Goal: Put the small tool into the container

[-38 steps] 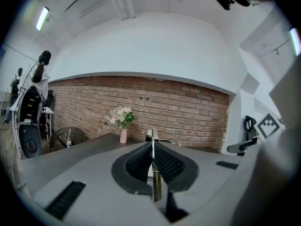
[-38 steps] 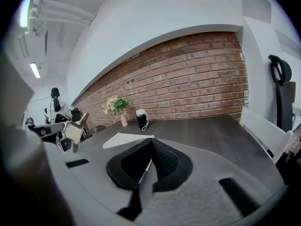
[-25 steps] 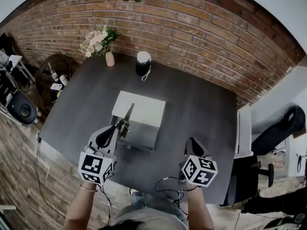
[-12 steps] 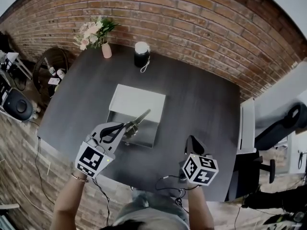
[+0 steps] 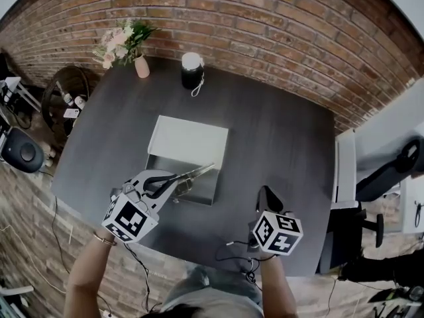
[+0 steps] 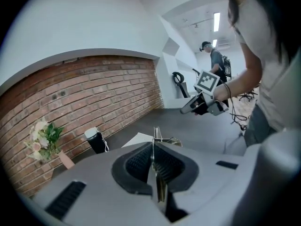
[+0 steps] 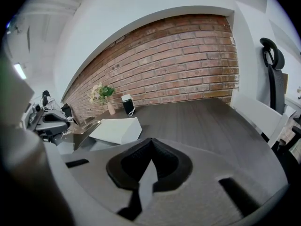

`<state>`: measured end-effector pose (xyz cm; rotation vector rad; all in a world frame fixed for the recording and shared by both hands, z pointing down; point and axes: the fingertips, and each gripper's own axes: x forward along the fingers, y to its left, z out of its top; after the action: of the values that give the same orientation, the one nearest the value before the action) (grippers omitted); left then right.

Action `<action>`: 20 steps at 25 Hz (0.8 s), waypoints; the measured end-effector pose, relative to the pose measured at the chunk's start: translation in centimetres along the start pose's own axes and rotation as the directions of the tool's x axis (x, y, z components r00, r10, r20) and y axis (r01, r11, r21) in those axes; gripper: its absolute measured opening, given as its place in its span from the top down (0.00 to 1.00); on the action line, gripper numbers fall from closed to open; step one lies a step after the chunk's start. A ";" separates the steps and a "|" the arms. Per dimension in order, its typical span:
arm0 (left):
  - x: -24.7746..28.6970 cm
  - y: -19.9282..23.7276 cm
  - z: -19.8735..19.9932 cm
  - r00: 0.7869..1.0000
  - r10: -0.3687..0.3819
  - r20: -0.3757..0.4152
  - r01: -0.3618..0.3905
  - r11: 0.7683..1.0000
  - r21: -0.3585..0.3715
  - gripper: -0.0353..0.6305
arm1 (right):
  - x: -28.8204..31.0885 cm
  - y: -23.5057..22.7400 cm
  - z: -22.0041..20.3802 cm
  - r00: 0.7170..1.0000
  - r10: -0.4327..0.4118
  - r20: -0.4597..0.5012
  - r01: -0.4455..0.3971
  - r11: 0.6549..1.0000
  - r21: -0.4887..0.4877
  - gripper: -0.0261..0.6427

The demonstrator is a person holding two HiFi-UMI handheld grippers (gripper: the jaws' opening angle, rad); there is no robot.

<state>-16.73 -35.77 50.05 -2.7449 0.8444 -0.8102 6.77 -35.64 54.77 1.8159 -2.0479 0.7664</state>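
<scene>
My left gripper (image 5: 173,179) is shut on a slim metal tool (image 5: 197,172), which points right, over the front part of the container (image 5: 215,189). The container is a shallow grey box whose white lid (image 5: 189,140) lies open toward the wall. In the left gripper view the tool (image 6: 157,136) sticks out straight from the shut left gripper (image 6: 154,150), and the right gripper (image 6: 203,105) shows beyond it. My right gripper (image 5: 265,193) hovers near the table's front right, shut with nothing in it. In the right gripper view its jaws (image 7: 150,145) are together, with the white lid (image 7: 117,128) to the left.
A black bottle with a white cap (image 5: 191,71) and a pink vase of flowers (image 5: 128,47) stand at the far edge of the dark table (image 5: 278,138), by the brick wall. A white cabinet (image 5: 343,171) and an office chair (image 5: 391,174) are to the right. Cables hang off the near edge.
The left gripper has swung the tool from pointing away toward the wall round to pointing right across the container, and drifted slightly left. The right gripper has stayed put.
</scene>
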 end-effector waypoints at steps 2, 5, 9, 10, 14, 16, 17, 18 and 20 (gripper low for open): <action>0.4 -0.3 -0.2 0.999 -0.039 -0.016 0.039 0.999 0.025 0.94 | 0.2 -0.1 -0.1 1.000 -0.005 -0.003 0.005 1.000 0.007 0.96; 1.0 -0.5 -0.5 0.995 -0.089 -0.034 0.091 0.994 0.053 0.94 | 0.6 -0.2 -0.3 1.000 -0.012 -0.008 0.012 1.000 0.015 0.96; 1.8 -0.6 -1.2 0.987 -0.144 -0.068 0.150 0.985 0.090 0.94 | 1.0 -0.6 -0.6 1.000 -0.024 -0.019 0.024 0.999 0.025 0.96; 1.9 -0.7 -1.5 0.984 -0.158 -0.080 0.166 0.981 0.102 0.94 | 1.1 -0.7 -0.7 0.999 -0.027 -0.021 0.028 0.999 0.028 0.96; 2.6 -0.9 -2.6 0.967 -0.216 -0.135 0.236 0.959 0.157 0.94 | 1.7 -1.0 -0.9 0.999 -0.039 -0.030 0.041 0.998 0.040 0.96; 3.1 -1.0 -3.2 0.956 -0.248 -0.159 0.275 0.945 0.176 0.94 | 2.1 -0.9 -0.9 0.999 -0.039 -0.035 0.041 0.998 0.043 0.96; 3.4 -1.1 -3.4 0.949 -0.263 -0.171 0.293 0.938 0.186 0.94 | 2.2 -0.8 -1.0 0.999 -0.039 -0.037 0.040 0.998 0.043 0.96; 3.6 -1.1 -3.7 0.944 -0.276 -0.182 0.310 0.931 0.194 0.94 | 2.4 -0.7 -1.0 0.999 -0.038 -0.039 0.040 0.998 0.044 0.96; 4.1 -1.2 -4.2 0.934 -0.297 -0.200 0.337 0.918 0.208 0.94 | 2.7 -0.5 -1.0 0.998 -0.038 -0.042 0.040 0.998 0.045 0.96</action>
<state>-15.58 -37.09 55.81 -2.6558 0.2932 -1.1296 6.73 -37.35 57.20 1.8436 -1.9785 0.8396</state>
